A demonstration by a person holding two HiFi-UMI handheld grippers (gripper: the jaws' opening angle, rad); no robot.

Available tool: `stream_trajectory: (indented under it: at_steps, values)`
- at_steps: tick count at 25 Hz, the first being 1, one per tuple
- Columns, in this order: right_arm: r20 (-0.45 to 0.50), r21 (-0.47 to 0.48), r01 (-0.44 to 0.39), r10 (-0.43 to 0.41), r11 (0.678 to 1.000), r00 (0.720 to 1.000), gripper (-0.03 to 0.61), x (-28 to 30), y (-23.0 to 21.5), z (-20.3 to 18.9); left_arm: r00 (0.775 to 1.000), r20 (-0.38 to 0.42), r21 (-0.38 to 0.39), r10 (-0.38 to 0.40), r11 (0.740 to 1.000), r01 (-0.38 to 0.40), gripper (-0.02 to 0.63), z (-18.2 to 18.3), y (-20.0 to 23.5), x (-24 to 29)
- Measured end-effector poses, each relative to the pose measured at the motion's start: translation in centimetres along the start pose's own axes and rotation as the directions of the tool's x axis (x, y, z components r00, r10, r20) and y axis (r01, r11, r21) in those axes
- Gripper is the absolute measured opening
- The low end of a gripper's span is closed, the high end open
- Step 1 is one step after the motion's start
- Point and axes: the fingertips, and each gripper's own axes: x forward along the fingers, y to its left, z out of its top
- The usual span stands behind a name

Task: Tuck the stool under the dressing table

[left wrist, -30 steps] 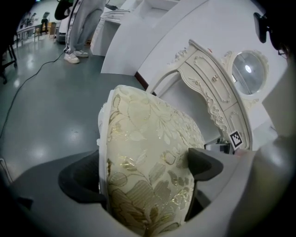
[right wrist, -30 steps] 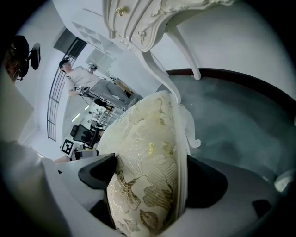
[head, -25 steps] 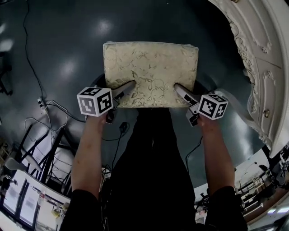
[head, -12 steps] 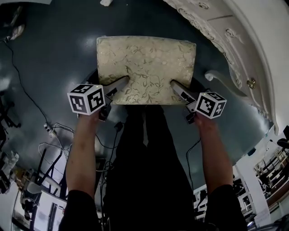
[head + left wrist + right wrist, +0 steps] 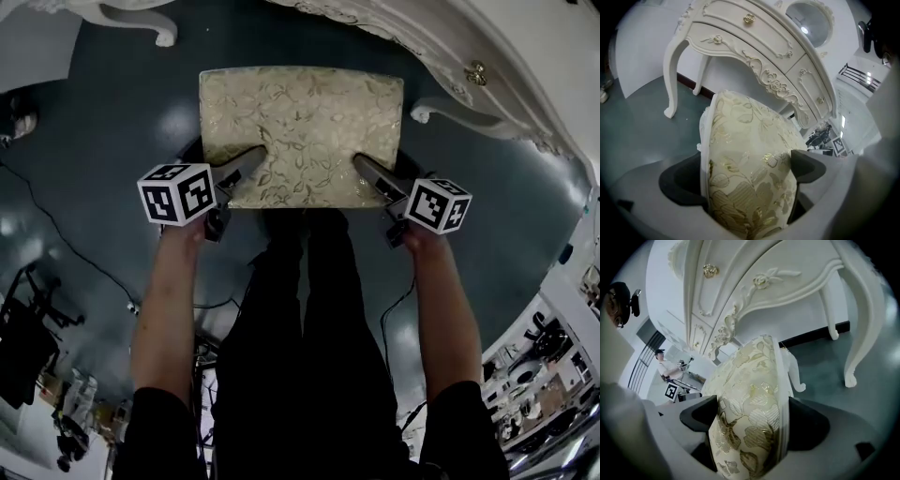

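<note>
Left gripper (image 5: 747, 180) is clamped on the stool (image 5: 300, 131), with one jaw on top of the padded seat cushion (image 5: 754, 140) and one under it, at the left part of the near edge. Right gripper (image 5: 750, 420) has the same grip on the right part of that near edge, cushion pinched between its jaws. Neither is empty.

The stool sits straight ahead of the person, square to them, gold-patterned top facing up. Its far edge is just short of the dressing table (image 5: 450, 47), in front of the gap between the table's curved left leg (image 5: 155, 23) and right leg (image 5: 441, 108). The seat is not yet under the carved front. One white stool leg (image 5: 797, 373) shows in the right gripper view. I cannot tell whether the stool's feet touch the floor (image 5: 103, 122) or hang clear.

Step, as I judge it: bringing the stool to the opening, roughly midway, with the tuck itself not done.

The next move calls for a straight push forward with both grips even so the seat doesn't twist. It should be centred between the two table legs and low enough to clear the carved apron. Both grippers let go only once the seat is under.
</note>
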Motion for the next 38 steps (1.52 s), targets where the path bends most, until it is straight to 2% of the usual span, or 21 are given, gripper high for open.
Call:
stream_trajectory:
  at_steps: [3,7,20,31,38]
  values:
    - [0.023,-0.033,-0.015,0.016,0.999,1.0,0.446,0.7,0.4,0.4,0.999,0.039,0.005,0.005,1.0,-0.005,0.569,0.4,0.6,-0.4]
    - [-0.006,-0.082,-0.036,0.035,0.996,0.999,0.447,1.6,0.7,0.1,0.995,0.1,-0.025,0.022,1.0,-0.019,0.569,-0.9,1.5,-1.0]
    - [0.099,-0.054,0.005,0.001,0.999,0.995,0.446,-0.3,0.4,1.0,0.995,0.09,0.043,-0.041,0.998,0.037,0.569,1.2,0.0,0.2]
    - [0.144,-0.07,-0.001,0.011,0.998,0.99,0.446,0.1,0.1,1.8,0.992,0.121,0.059,-0.045,0.998,0.038,0.569,2.3,0.2,0.8]
    - [0.141,-0.076,-0.005,0.016,0.997,0.99,0.446,5.1,-3.5,8.1,0.992,0.122,0.038,-0.034,0.999,0.03,0.569,8.0,3.2,6.7]
